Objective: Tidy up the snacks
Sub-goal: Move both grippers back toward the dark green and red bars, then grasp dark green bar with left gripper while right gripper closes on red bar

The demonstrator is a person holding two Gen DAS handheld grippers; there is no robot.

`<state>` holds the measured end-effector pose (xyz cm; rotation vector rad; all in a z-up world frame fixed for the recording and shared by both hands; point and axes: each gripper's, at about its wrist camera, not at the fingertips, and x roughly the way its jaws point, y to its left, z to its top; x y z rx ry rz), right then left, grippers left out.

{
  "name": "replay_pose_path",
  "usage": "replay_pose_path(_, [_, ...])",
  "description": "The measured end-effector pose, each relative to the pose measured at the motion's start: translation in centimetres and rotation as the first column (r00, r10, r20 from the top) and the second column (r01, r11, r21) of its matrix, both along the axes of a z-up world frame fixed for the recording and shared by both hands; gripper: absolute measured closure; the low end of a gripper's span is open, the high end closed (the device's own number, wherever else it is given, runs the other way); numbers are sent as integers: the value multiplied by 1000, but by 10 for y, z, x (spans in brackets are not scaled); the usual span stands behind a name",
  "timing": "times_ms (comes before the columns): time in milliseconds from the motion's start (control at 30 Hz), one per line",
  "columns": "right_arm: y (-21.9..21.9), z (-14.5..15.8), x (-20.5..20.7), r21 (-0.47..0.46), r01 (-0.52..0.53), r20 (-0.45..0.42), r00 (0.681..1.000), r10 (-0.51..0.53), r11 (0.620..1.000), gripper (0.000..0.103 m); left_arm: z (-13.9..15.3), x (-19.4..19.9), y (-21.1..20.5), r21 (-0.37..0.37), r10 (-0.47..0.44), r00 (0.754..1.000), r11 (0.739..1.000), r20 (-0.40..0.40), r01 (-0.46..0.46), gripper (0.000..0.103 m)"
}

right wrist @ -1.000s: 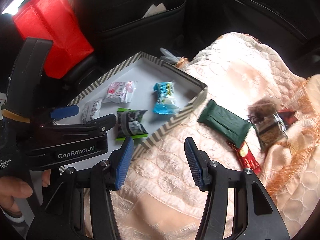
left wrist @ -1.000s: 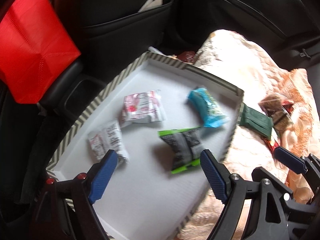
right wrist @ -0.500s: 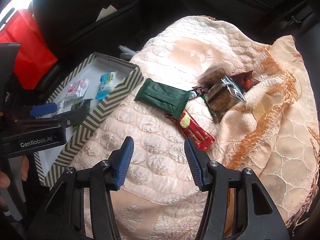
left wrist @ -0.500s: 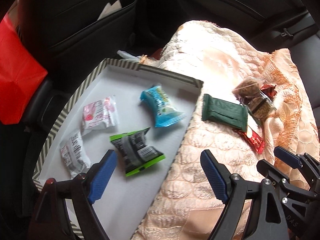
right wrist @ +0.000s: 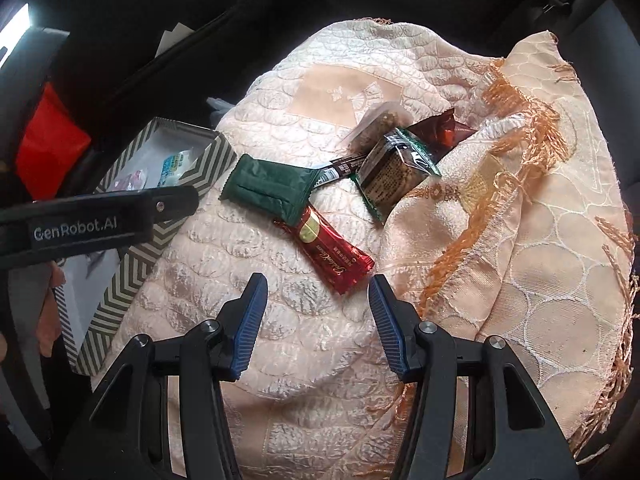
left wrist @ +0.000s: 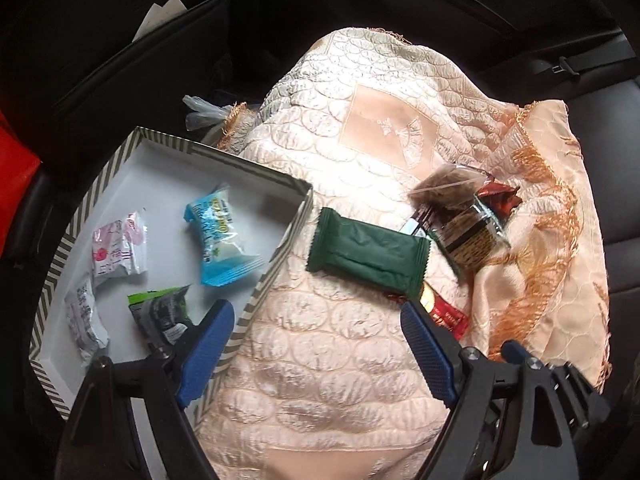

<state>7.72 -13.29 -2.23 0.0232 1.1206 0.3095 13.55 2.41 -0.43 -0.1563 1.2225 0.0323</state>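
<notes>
- My right gripper is spread wide, holding nothing, hovering over the blanket.
- My left gripper is also wide apart and empty. It straddles the box wall: one finger over the box floor, the other over the blanket.
- Just ahead of the right gripper lies the red bar, flat on the blanket. Its long axis runs diagonally, near end toward my right finger, far end up-left and tucked under the green pack.
- My guess: red bar is next for the right gripper, since it's closest and nearly centred between the fingers. A wrist twist is needed to close across the short side.
- Green pack is just beyond, flat, long axis roughly crosswise to me, its left end close to the box wall. It overlaps the red bar, so lifting the bar may drag it.
- Farther right is a heap: a clear-wrapped brown block, a dark stick and a brown wrapper, piled against a blanket fold. Looks like the unsorted pile.
- In the box, ahead-left of the left gripper, four packets lie flat and apart: black-green, white, pink, blue. Blue's long axis runs away from me.
- Judging by that, the box is the sorted destination; about half done.
</notes>
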Motion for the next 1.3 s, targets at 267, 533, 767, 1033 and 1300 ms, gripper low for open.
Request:
replay_pose_path(267, [-20, -4, 2, 60, 42, -14, 999, -41, 997, 50, -17, 24, -19, -139, 140, 984, 978, -111, -155, 16])
replay_pose_path(533, [-32, -5, 4, 113, 74, -23, 997, -72, 991, 50, -47, 47, -25, -208, 277, 943, 927, -187, -313, 16])
replay_pose_path(767, [-47, -5, 8, 199, 121, -44, 992, -114, 972, 50, -63, 60, -27, -161, 303, 928, 926, -218, -341, 16])
replay_pose_path(1033, [-51, -3, 7, 214, 145, -42, 989, -139, 966, 50, -66, 69, -29, -162, 310, 921, 922, -236, -352, 9])
replay_pose_path(1300, [-70, 28, -4, 269, 192, 72, 973, -219, 944, 50, -68, 73, -26, -176, 328, 910, 909, -254, -377, 12])
